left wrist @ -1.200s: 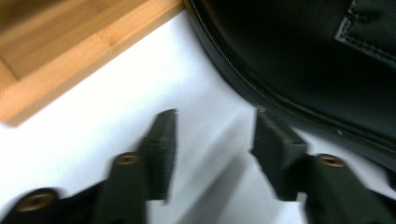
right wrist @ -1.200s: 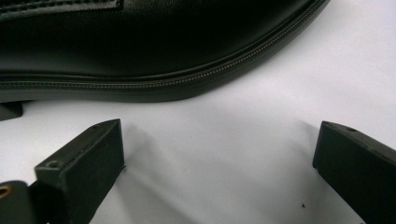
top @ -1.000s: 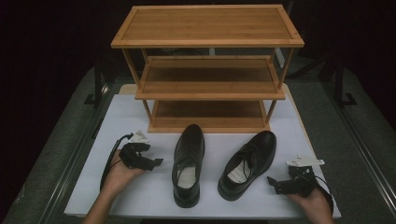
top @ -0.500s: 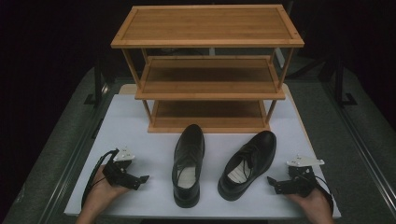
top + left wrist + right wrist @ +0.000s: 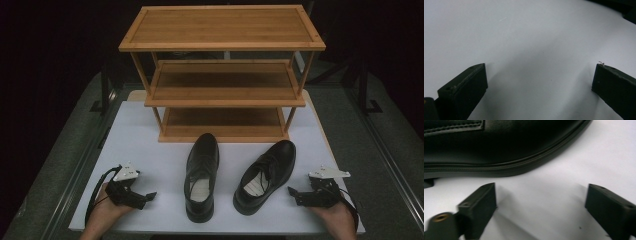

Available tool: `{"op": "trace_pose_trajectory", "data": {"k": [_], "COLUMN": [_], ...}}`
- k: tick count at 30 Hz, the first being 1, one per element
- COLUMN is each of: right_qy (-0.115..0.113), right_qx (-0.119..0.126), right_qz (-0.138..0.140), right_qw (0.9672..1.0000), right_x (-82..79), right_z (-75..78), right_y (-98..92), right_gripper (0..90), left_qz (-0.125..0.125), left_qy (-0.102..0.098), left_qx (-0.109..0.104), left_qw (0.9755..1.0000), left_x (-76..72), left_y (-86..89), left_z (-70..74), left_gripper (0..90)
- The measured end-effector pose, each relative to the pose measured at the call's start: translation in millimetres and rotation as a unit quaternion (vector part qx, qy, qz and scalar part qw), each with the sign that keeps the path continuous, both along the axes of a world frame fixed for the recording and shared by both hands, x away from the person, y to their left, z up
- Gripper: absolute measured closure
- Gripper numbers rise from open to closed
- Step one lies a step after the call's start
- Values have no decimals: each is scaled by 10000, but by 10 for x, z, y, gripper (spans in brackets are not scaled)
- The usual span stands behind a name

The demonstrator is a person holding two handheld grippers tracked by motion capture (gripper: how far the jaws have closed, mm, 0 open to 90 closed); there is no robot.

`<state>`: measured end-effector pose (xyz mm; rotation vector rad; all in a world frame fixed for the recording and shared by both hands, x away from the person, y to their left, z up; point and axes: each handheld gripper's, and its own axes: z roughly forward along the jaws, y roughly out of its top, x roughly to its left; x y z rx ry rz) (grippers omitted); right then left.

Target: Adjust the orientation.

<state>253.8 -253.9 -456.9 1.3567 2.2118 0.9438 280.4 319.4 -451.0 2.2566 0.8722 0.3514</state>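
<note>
Since a second ago, left gripper has slid away from the left shoe. Both grippers gape, empty; right gripper closing slightly beside right shoe. Stiff, shiny leather: grab the heel rim.

Bare white bench lies open along the left edge and around the left tongs, with nothing between their spread jaws. The left shoe and right shoe stand mid-bench with a clear lane between them. The right shoe blocks the way just beyond the right tongs. Toward the far edge, the wooden rack bars passage, though its shelves stand open in front.
</note>
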Motion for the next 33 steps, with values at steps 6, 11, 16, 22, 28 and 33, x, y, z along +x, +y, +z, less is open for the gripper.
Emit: {"op": "trace_pose_trajectory", "data": {"k": [6,11,16,22,28,33], "right_qy": [-6,-46,-186,-305,-336,-322], "right_qx": [92,143,84,147,193,198], "right_qz": [-174,-325,-313,-292,-285,-307], "right_qw": [9998,9994,9993,9990,9988,9988], "right_x": [-17,23,113,370,691,930], "right_z": [69,182,307,413,450,418], "right_y": [-87,-152,-156,-188,-220,-221], "right_gripper": [429,698,897,898,897,898], "left_qz": [3,4,-3,-7,-10,-5], "left_qy": [2,0,-22,-23,-18,-24], "left_qx": [3,6,3,4,3,-12], "left_qw": [10000,10000,10000,10000,10000,10000], "left_x": [1,1,-3,-3,-1,-1], "left_y": [0,0,2,4,5,4], "left_z": [0,-2,-6,-6,-6,-7], "left_gripper": [0,0,0,0,0,0]}}
